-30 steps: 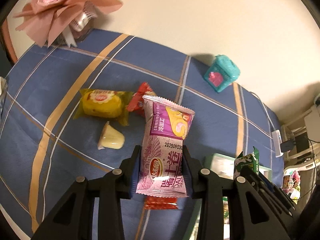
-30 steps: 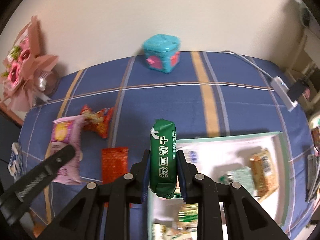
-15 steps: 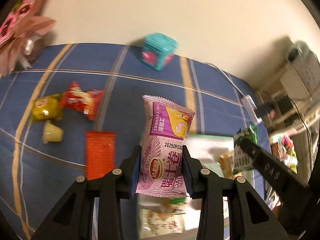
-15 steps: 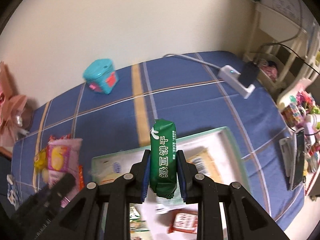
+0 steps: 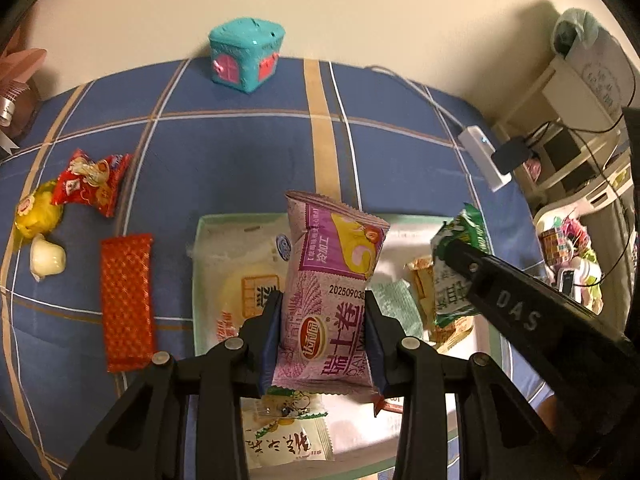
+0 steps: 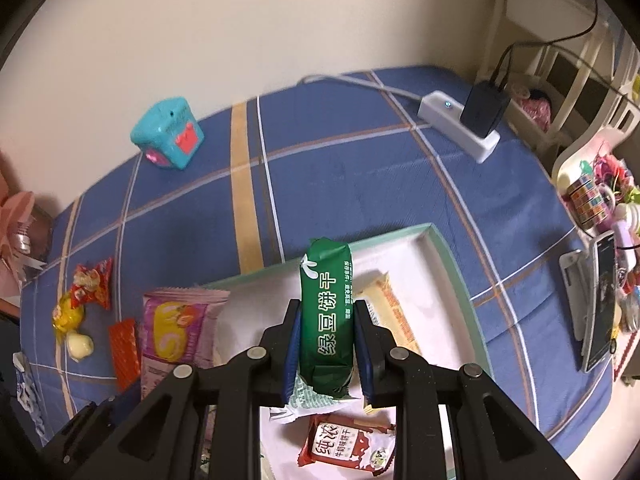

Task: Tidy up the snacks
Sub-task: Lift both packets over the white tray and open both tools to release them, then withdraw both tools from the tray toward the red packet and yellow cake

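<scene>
My left gripper (image 5: pixel 320 340) clamps the pink-purple foil snack packet (image 5: pixel 332 300); my right gripper (image 6: pixel 326 344) clamps the green foil biscuit pack (image 6: pixel 326 320), both above the shallow mint-rimmed white tray (image 6: pixel 456 276).

Cream wall (image 5: pixel 360 8) behind blue plaid bedspread (image 5: pixel 240 152); white shelving (image 5: pixel 576 128) alongside.

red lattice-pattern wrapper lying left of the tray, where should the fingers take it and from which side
Grip the red lattice-pattern wrapper across its middle, on the two long edges, coming straight down from above. It lies flat on the blue plaid cloth, long and narrow, running away from the camera, apart from the tray and the other loose snacks, so both long sides look free for the fingers.
</scene>
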`<state>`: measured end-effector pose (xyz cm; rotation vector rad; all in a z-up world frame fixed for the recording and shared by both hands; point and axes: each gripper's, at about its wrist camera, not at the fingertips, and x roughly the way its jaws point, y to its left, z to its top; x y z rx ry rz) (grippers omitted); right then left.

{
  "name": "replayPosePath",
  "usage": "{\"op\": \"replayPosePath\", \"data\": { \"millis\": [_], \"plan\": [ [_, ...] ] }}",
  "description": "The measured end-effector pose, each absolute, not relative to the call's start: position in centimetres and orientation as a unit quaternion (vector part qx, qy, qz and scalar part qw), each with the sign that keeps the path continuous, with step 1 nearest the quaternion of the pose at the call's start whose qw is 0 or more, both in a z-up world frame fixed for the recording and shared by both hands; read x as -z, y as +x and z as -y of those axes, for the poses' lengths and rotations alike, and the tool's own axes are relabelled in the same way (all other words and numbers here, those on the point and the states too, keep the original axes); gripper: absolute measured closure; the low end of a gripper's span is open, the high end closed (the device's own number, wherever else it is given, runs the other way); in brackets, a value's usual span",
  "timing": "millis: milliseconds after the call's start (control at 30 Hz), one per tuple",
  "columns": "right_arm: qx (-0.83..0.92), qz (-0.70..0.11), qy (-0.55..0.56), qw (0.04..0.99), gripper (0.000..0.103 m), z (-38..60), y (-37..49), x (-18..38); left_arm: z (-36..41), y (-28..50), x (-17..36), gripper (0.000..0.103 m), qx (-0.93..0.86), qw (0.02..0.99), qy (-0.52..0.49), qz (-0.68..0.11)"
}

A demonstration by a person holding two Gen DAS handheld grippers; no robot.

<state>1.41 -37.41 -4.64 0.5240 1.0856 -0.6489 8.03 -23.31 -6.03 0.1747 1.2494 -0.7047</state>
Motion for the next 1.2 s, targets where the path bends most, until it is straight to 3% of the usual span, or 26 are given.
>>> {"op": "replayPosePath", "data": {
  "millis": [167,300,633,833,867,967,1167,1200],
  "plan": [
    [0.296,-0.516,0.248,0.765,0.075,37.2,1.5,5.8,23.6,8.3,7.1,0.063,0.321,0.735,0.075,-0.592],
    [0.302,-0.512,0.246,0.765,0.075,37.3,1.3,5.4,23.4,8.4,6.9,0.053,0.317,0.734,0.070,-0.596],
    [0.292,-0.484,0.235,0.791,0.075,36.4,1.6,1.9,20.8,10.4,4.8,0.048,0.294,0.762,0.043,-0.575],
    [0.278,-0.507,0.222,0.785,0.073,34.9,3.3,3.0,18.0,12.7,5.5,0.046,0.250,0.776,0.028,-0.579],
    [0.275,-0.512,0.221,0.784,0.068,34.6,3.6,3.3,17.4,13.0,5.7,0.043,0.241,0.778,0.028,-0.579],
    [0.269,-0.514,0.212,0.786,0.033,33.6,4.3,3.6,15.8,14.0,6.0,0.034,0.215,0.785,0.026,-0.580],
    [0.256,-0.513,0.185,0.798,0.023,31.7,5.5,3.2,12.8,15.6,6.1,0.025,0.170,0.801,0.019,-0.574],
    [0.255,-0.513,0.183,0.799,0.022,31.5,5.6,3.1,12.5,15.8,6.0,0.019,0.167,0.803,0.018,-0.573]
  ]
}}
